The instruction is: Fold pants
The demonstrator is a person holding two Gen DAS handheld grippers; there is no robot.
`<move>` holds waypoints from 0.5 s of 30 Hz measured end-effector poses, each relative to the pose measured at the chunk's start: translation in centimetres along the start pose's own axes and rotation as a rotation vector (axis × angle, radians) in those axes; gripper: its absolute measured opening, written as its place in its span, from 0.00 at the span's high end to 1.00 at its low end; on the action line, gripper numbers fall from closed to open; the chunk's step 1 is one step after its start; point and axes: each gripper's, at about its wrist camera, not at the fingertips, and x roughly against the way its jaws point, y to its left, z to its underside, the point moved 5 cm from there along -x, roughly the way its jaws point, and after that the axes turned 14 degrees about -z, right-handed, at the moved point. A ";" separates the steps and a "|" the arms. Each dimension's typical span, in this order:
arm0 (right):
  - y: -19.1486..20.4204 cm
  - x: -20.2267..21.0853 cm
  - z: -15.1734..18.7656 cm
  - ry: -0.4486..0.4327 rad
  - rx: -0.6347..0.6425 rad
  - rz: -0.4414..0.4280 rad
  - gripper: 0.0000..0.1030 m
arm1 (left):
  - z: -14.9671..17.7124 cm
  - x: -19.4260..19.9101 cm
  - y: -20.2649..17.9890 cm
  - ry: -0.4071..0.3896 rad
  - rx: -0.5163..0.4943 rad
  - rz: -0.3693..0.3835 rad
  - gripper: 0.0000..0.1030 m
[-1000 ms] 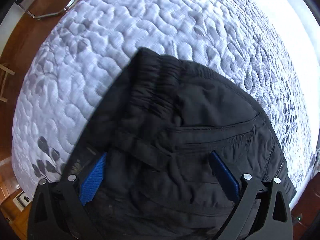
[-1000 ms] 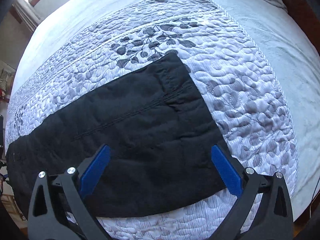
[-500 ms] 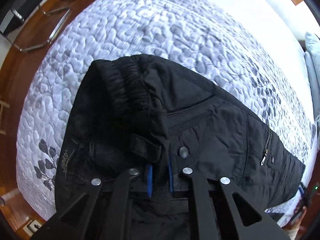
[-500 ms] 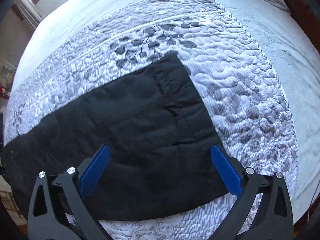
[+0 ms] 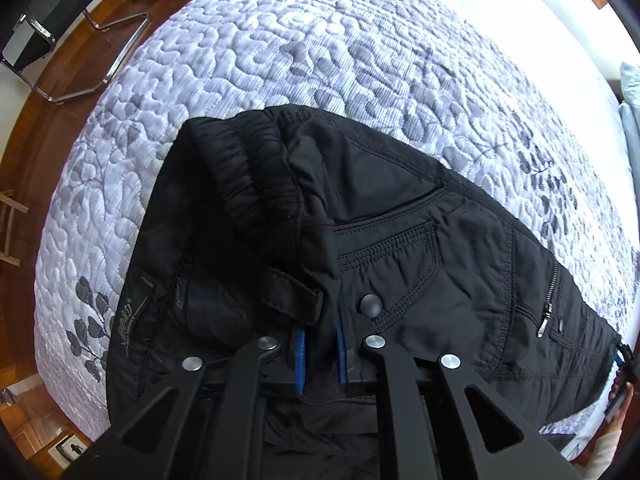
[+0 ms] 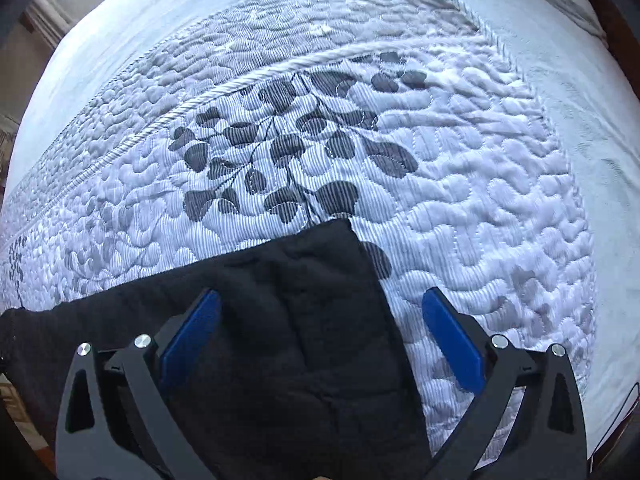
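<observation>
1. Quilted bedspread (image 5: 280,40), white with grey leaf print, covers the bed and carries the work; wooden floor and a metal-framed chair (image 5: 52,28) show beyond its far-left corner.
2. I find the black pants (image 5: 440,264) laid lengthwise near the bed's edge. They appear already doubled leg over leg, though I cannot confirm the layers.
3. My left gripper (image 5: 320,344) is at the waist end, near the bed's corner. Its blue pads stand nearly together with a bunch of waistband cloth pinched between them, just beside the snap button (image 5: 370,306). The elastic waistband (image 5: 248,184) is rucked and turned over on itself.
4. My right gripper (image 6: 320,336) is at the cuff end (image 6: 336,264). Its jaws are spread wide, one pad over the black cloth, the other over bare quilt past the hem. It holds nothing; whether it touches the fabric I cannot tell.
5. Progress, in my judgement: early to middle. No crosswise fold shows; the garment lies at full length.
6. Outstanding: secure the cuff, bring one end over the other, and flatten the bunched waistband.
7. Risk: the thick, padded-looking cloth may slip or bulge at the crease.
</observation>
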 end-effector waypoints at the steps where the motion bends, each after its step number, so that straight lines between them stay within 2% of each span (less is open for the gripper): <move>1: 0.1 -0.6 0.0 0.020 0.018 0.028 0.02 | -0.1 -0.2 -0.2 0.007 0.005 -0.006 0.89; 4: 0.5 -0.8 0.0 0.026 0.042 0.062 0.03 | -0.2 -0.6 -0.8 0.015 0.008 -0.025 0.89; 5: 0.7 -0.6 0.1 0.019 0.052 0.067 0.09 | -0.1 -0.5 -1.0 0.013 0.009 -0.036 0.89; 6: 1.2 -0.3 0.2 0.007 0.089 0.065 0.19 | -0.2 -0.5 -1.3 0.010 0.009 -0.041 0.89; 7: 1.7 0.0 0.4 0.000 0.114 0.077 0.38 | -0.1 -0.3 -1.5 0.002 0.009 -0.049 0.89; 8: 2.0 0.5 0.5 -0.009 0.130 0.109 0.62 | 0.0 -0.1 -1.7 -0.009 0.008 -0.056 0.89; 10: 2.9 1.6 0.8 -0.018 0.153 0.100 0.86 | 0.2 0.7 -2.2 -0.050 0.002 -0.077 0.89; 13: 4.3 4.6 1.0 -0.100 0.178 0.101 0.88 | 1.0 2.6 -2.9 -0.139 -0.018 -0.101 0.89; 15: 5.3 7.5 1.5 -0.182 0.204 0.075 0.89 | 1.8 4.4 -3.0 -0.208 -0.018 -0.082 0.89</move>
